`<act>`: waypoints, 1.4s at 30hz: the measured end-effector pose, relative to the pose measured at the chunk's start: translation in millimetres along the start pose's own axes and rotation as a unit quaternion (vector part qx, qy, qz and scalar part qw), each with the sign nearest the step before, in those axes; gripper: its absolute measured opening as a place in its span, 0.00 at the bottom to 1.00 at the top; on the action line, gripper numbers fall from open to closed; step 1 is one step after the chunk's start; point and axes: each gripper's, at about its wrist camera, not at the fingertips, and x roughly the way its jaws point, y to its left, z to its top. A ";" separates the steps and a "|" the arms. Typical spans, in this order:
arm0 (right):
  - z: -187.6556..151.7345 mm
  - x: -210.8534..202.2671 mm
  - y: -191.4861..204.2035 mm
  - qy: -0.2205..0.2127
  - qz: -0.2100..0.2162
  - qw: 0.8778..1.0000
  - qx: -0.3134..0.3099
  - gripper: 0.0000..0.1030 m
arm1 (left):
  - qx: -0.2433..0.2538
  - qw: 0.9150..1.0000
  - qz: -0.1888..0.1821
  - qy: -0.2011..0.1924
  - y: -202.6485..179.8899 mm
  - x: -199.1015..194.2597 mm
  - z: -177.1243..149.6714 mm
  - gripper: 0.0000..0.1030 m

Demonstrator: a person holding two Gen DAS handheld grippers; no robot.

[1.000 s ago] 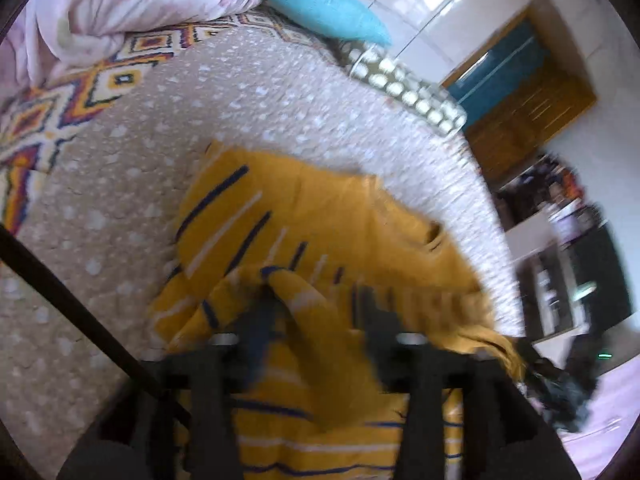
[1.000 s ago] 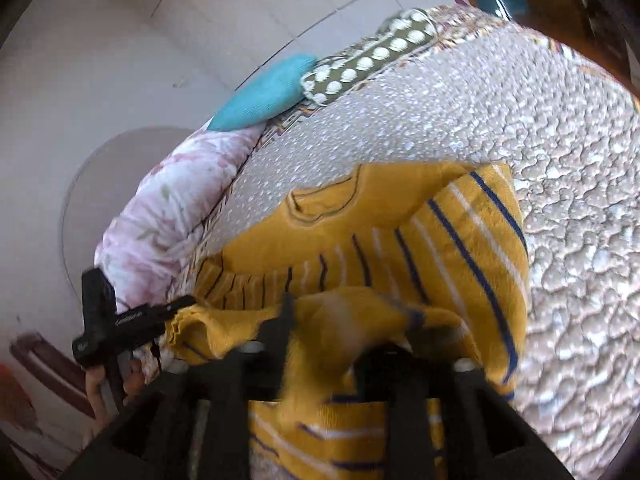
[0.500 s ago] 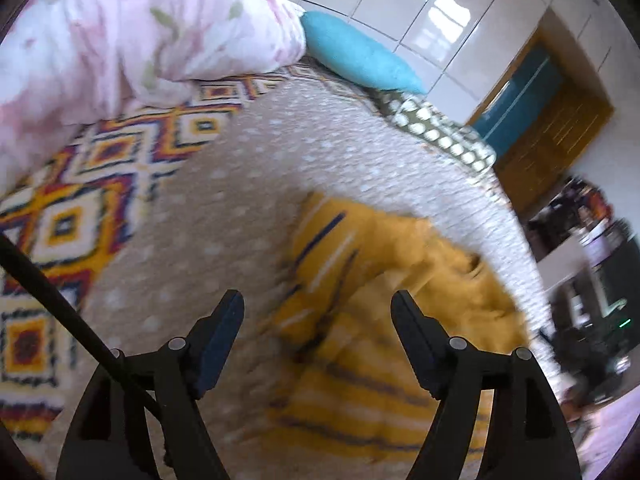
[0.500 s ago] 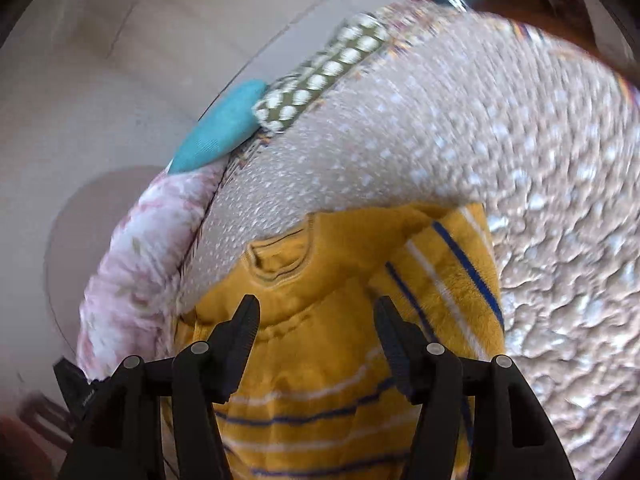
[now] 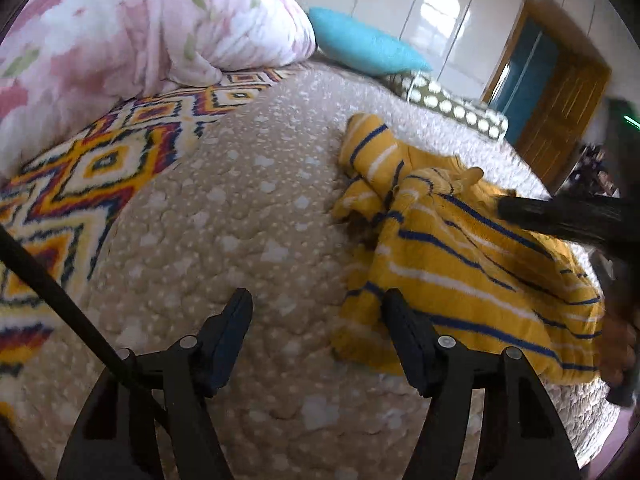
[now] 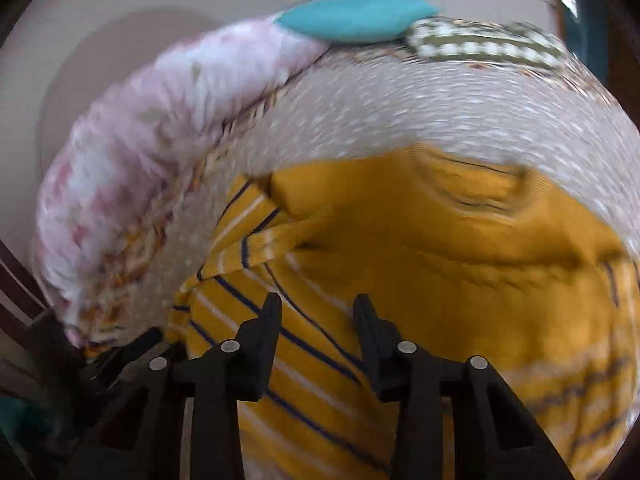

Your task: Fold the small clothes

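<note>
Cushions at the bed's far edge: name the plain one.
The turquoise cushion, one solid colour, beside the pink floral duvet. The cushion next to it is olive with white dots.

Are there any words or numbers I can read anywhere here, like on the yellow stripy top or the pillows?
None: no words, numbers or labels can be read in either view.
Yellow striped top: only blue and white stripes, no print or tag showing.
Teal pillow: plain.
Dotted pillow: only dots.
Patterned blanket: only diamond shapes.
The right wrist view is too blurred to show small text.
</note>
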 end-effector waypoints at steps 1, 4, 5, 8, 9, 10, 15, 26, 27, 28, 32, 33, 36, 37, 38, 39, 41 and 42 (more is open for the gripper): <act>5.2 13.9 8.5 0.010 -0.011 1.000 -0.015 0.40 | -0.001 1.000 -0.005 -0.004 1.7 -0.2 -2.0 0.65; 28.0 57.5 34.0 0.033 -0.038 0.998 -0.049 0.36 | 0.003 1.000 -0.021 -0.008 2.8 -1.3 -3.1 0.69; 36.4 69.2 43.1 0.035 -0.043 0.997 -0.057 0.33 | 0.009 1.000 -0.024 -0.006 2.0 -0.2 -3.3 0.69; 57.7 95.3 67.3 0.040 -0.057 0.995 -0.073 0.25 | 0.018 1.000 -0.025 -0.002 -0.2 0.9 -4.5 0.71; 62.8 102.2 74.8 0.042 -0.064 0.994 -0.081 0.22 | 0.021 0.999 -0.026 0.000 -1.3 1.4 -4.3 0.73; 66.5 107.1 83.2 0.040 -0.078 0.992 -0.095 0.22 | 0.023 0.999 -0.026 0.002 -2.4 1.8 -4.1 0.74; 80.6 106.2 109.6 0.041 -0.100 0.985 -0.134 0.22 | 0.025 0.999 -0.027 -0.002 -2.6 1.9 -4.7 0.74; 0.2 -64.9 -32.5 0.008 -0.058 0.998 0.008 0.46 | 0.036 0.999 -0.003 0.003 -9.8 4.5 -5.5 0.78; -18.8 -77.6 -57.4 0.010 -0.062 0.997 0.032 0.46 | 0.039 0.999 0.003 0.003 -11.9 5.2 -5.8 0.78; -33.4 -85.5 -77.2 0.013 -0.065 0.997 0.050 0.46 | 0.040 0.999 0.006 0.003 -12.6 5.1 -5.9 0.79; -106.9 -105.9 -163.0 0.041 -0.100 0.986 0.128 0.43 | 0.050 0.998 0.026 0.002 -19.2 5.6 -7.8 0.80; -119.3 -110.2 -180.3 0.042 -0.117 0.982 0.140 0.34 | 0.053 0.998 0.030 0.002 -20.7 5.8 -8.4 0.81; -138.4 -136.7 -217.3 0.012 -0.108 0.973 0.203 0.08 | 0.054 0.998 0.035 0.001 -21.2 7.5 -7.6 0.81; -138.0 -144.9 -218.0 -0.001 -0.126 0.970 0.206 0.13 | 0.055 0.998 0.036 0.002 -21.0 7.7 -7.6 0.82; -135.1 -154.5 -214.4 -0.020 -0.146 0.969 0.197 0.21 | 0.055 0.998 0.037 0.002 -21.1 8.2 -7.7 0.82; -131.1 -159.2 -209.4 -0.031 -0.145 0.971 0.187 0.21 | 0.056 0.998 0.039 0.002 -22.1 8.6 -7.9 0.82; -118.8 -162.9 -196.3 -0.044 -0.132 0.975 0.172 0.21 | 0.058 0.997 0.042 0.002 -23.3 8.7 -8.0 0.83; -111.5 -160.9 -188.6 -0.048 -0.126 0.978 0.161 0.21 | 0.058 0.997 0.043 0.002 -23.8 8.8 -7.8 0.83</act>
